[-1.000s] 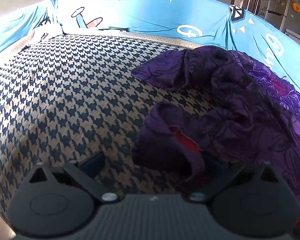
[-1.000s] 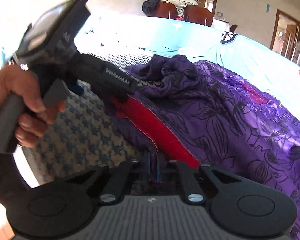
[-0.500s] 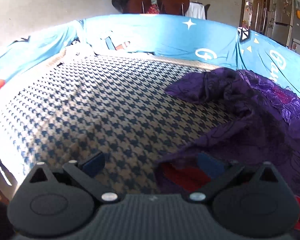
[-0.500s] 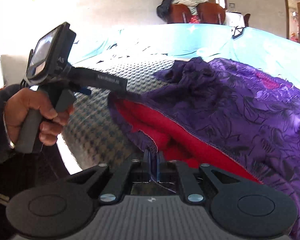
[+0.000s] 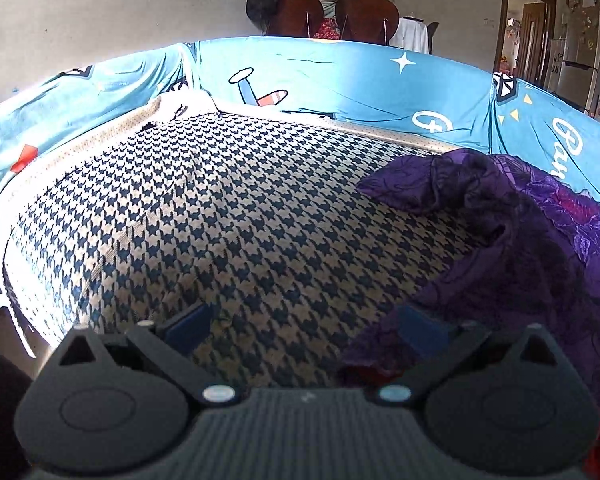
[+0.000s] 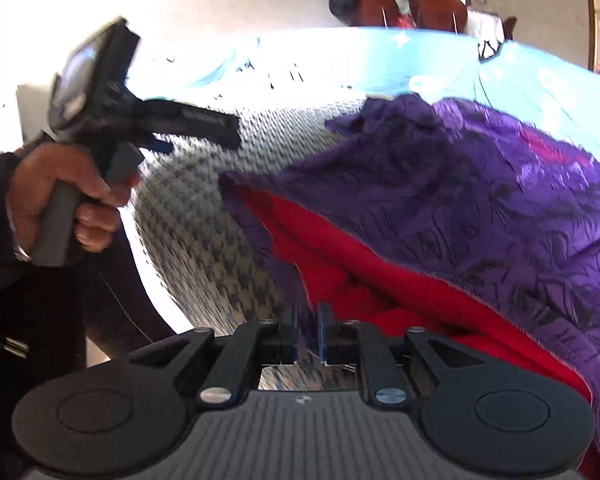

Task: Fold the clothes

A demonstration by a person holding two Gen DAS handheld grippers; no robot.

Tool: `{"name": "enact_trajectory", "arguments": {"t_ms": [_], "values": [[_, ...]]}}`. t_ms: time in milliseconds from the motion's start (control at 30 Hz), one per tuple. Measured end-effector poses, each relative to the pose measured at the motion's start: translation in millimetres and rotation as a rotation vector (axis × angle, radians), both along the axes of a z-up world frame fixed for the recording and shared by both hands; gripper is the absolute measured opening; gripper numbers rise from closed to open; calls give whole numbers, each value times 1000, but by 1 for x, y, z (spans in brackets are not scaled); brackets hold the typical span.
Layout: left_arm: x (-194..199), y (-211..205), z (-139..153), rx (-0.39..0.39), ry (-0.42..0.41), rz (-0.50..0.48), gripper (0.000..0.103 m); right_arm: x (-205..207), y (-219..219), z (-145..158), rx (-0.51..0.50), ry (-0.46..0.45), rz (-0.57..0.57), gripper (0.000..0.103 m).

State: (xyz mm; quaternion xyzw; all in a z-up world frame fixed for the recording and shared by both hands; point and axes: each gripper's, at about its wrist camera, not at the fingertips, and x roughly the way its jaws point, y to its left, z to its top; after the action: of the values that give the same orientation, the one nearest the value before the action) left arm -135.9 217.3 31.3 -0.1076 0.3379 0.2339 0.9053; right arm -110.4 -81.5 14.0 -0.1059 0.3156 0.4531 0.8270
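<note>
Right wrist view shows the purple patterned garment with red lining spread right of the opening, nearly closed right gripper, hem between its jaws; the wide-open, empty left gripper sits further left.

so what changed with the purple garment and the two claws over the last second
The left claw drew back from the purple garment: a second ago the hem lay between its fingers, now only its right finger overlaps the cloth, jaws wide. The right claw, clamped on the red-lined hem before, is opening, with the edge between its fingers. The garment's bulk stayed heaped at the right of the houndstooth cover.
</note>
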Motion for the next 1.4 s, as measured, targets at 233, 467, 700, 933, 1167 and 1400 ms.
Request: {"name": "enact_trajectory", "arguments": {"t_ms": [233, 467, 700, 933, 1167, 1400], "values": [[23, 11, 2, -79, 25, -37, 103, 6, 15, 13, 79, 2, 26, 13], [53, 18, 7, -112, 64, -171, 103, 14, 61, 16, 57, -84, 46, 28], [86, 19, 3, -141, 98, -355, 103, 14, 101, 6, -13, -168, 94, 42], [112, 1, 2, -123, 104, -555, 103, 23, 119, -12, -59, -175, 83, 47], [145, -19, -13, -138, 160, -714, 103, 22, 129, -19, -74, -193, 93, 51], [163, -32, -29, -44, 237, -796, 100, 19, 148, -23, -85, -231, 131, 51]]}}
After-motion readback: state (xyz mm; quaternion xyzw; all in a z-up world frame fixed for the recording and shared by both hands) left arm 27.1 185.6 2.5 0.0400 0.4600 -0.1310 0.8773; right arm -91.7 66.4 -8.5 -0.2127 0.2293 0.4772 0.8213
